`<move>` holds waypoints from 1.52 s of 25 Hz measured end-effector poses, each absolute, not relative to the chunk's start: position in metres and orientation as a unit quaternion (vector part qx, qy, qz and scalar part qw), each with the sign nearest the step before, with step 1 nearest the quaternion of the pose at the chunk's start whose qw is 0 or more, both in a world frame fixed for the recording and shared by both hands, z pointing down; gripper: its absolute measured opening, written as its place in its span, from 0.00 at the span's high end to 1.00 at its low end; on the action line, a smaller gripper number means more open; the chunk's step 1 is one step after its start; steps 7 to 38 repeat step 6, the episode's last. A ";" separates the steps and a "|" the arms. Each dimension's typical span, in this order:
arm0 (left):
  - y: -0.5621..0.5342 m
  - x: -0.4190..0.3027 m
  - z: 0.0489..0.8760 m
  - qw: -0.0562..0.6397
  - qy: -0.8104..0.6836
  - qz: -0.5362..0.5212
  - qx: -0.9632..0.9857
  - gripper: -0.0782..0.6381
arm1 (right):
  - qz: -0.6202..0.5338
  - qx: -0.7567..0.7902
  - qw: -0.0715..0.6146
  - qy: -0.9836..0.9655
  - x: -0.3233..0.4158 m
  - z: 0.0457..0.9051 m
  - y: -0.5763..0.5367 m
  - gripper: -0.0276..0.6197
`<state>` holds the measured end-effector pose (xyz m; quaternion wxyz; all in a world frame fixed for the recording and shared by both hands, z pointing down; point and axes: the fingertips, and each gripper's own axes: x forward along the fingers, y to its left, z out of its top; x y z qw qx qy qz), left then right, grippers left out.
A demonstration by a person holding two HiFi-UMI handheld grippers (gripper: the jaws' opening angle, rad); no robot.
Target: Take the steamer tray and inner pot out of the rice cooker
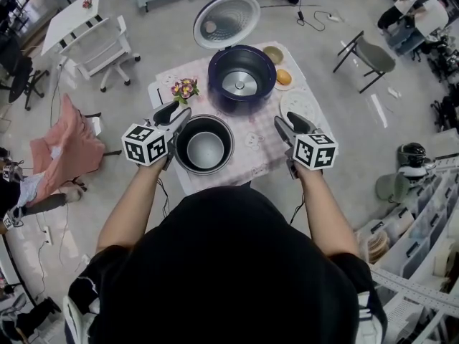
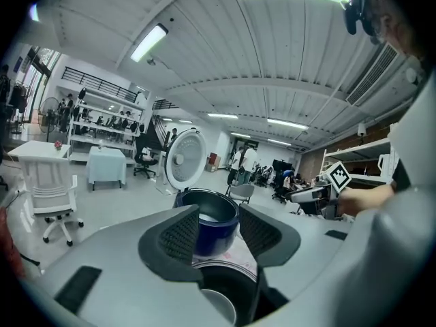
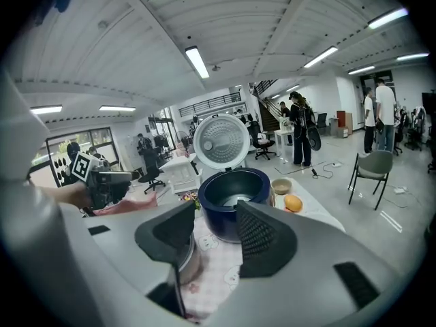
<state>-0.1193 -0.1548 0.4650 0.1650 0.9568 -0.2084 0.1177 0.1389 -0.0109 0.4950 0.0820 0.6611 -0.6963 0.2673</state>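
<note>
The dark blue rice cooker (image 1: pixel 242 77) stands at the table's far side with its lid (image 1: pixel 226 20) up and its well empty. The metal inner pot (image 1: pixel 205 144) sits on the pink cloth in front of it. A white round tray (image 1: pixel 300 106) lies to the cooker's right. My left gripper (image 1: pixel 176 113) hovers open by the pot's left rim, above the pot (image 2: pixel 218 295). My right gripper (image 1: pixel 285 122) hangs open to the pot's right, apart from it. Only the cooker (image 2: pixel 214 240) (image 3: pixel 235 193) shows through each pair of jaws.
A small pot of flowers (image 1: pixel 185 88) stands left of the cooker. A bowl (image 1: pixel 272 54) and an orange (image 1: pixel 284 77) lie at its right. White chairs (image 1: pixel 100 49) and a grey chair (image 1: pixel 373 56) stand on the floor around the small table.
</note>
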 end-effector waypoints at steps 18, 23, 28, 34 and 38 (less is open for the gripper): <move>-0.151 -0.115 0.468 0.168 -0.201 0.126 0.957 0.61 | 0.277 0.659 0.069 -0.696 0.139 0.495 -0.011 0.65; -0.151 -0.115 0.468 0.168 -0.201 0.126 0.957 0.61 | 0.277 0.659 0.069 -0.696 0.139 0.495 -0.011 0.65; -0.151 -0.115 0.468 0.168 -0.201 0.126 0.957 0.61 | 0.277 0.659 0.069 -0.696 0.139 0.495 -0.011 0.65; -0.151 -0.115 0.468 0.168 -0.201 0.126 0.957 0.61 | 0.277 0.659 0.069 -0.696 0.139 0.495 -0.011 0.65; -0.151 -0.115 0.468 0.168 -0.201 0.126 0.957 0.61 | 0.277 0.659 0.069 -0.696 0.139 0.495 -0.011 0.65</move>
